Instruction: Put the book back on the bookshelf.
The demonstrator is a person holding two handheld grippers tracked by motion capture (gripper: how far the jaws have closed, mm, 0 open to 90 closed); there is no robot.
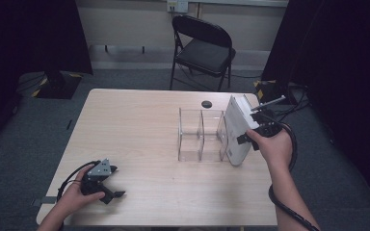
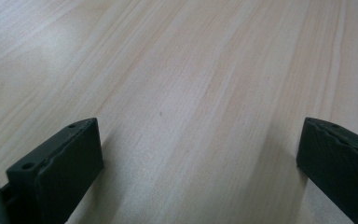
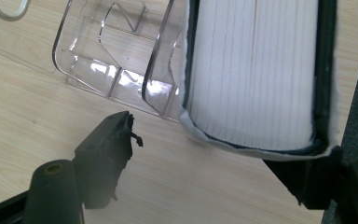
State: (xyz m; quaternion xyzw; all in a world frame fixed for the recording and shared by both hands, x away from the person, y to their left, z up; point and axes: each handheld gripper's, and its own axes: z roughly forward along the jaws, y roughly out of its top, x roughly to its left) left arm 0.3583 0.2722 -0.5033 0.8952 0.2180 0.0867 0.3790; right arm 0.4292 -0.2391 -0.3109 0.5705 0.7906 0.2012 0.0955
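Your right gripper stood at book, jaws wide, apparently not clamping; book upright just right of clear organizer. Left gripper open, empty, well apart.

Your left hand rested low at the near left, forearm coming in from the bottom edge, holding the black two-jaw left gripper with its grey three-cornered plate on top. Its jaws stood wide apart, nothing between them, pointing right and slightly toward you. Your right hand was up at the far right, forearm angled in from the bottom right, wrist raised. The black two-jaw right gripper pointed left; jaws spread, one jaw free.
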